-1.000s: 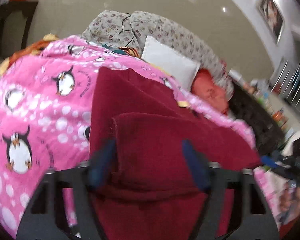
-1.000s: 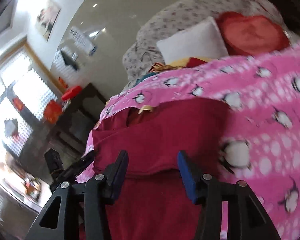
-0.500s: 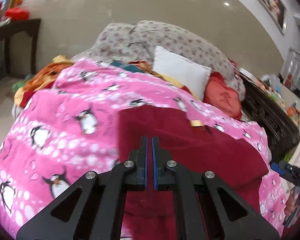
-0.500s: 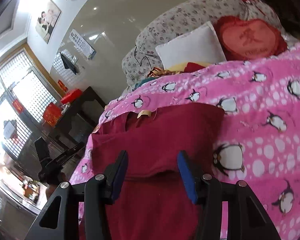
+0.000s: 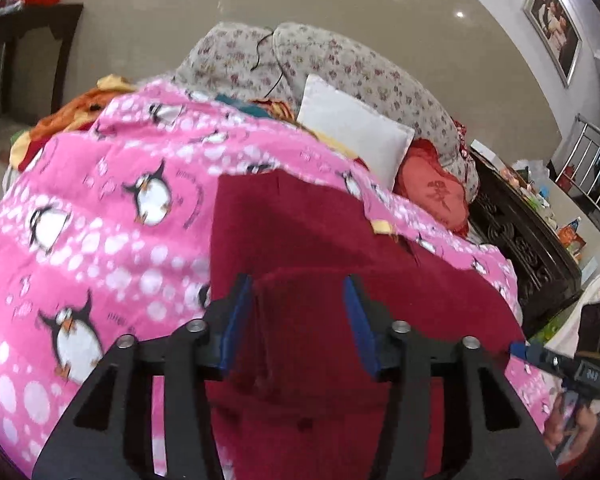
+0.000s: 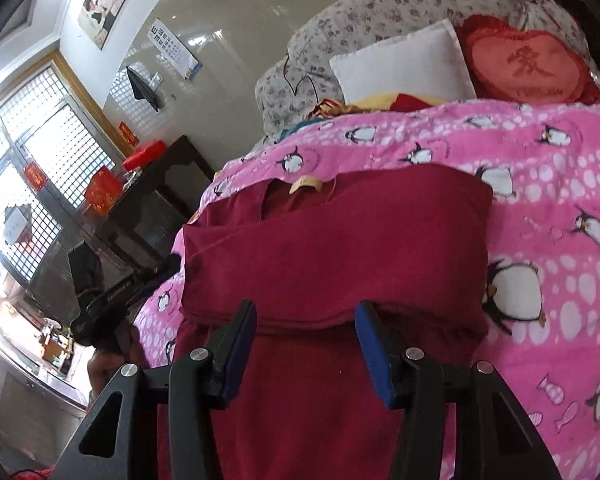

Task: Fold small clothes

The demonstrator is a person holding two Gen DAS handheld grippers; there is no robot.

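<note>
A dark red garment (image 5: pixel 300 240) lies partly folded on a pink penguin blanket (image 5: pixel 100 220). My left gripper (image 5: pixel 298 292) is open, its blue pads on either side of a folded edge of the garment near its left side. In the right wrist view the garment (image 6: pixel 332 248) shows a folded layer with a yellow neck label (image 6: pixel 306 183) at its far edge. My right gripper (image 6: pixel 306 316) is open and empty, just above the near edge of that fold. The other gripper's body (image 6: pixel 112 296) shows at the left.
A white pillow (image 5: pixel 352 128), a red heart cushion (image 5: pixel 436 196) and a floral bolster (image 5: pixel 340 68) lie at the head of the bed. A dark carved headboard (image 5: pixel 528 248) is at the right. A dark side table (image 6: pixel 156 200) stands left of the bed.
My left gripper was open, shut half a second ago while higher up, and is open again, low over the garment's fold. The right gripper stayed open and moved slightly closer.
</note>
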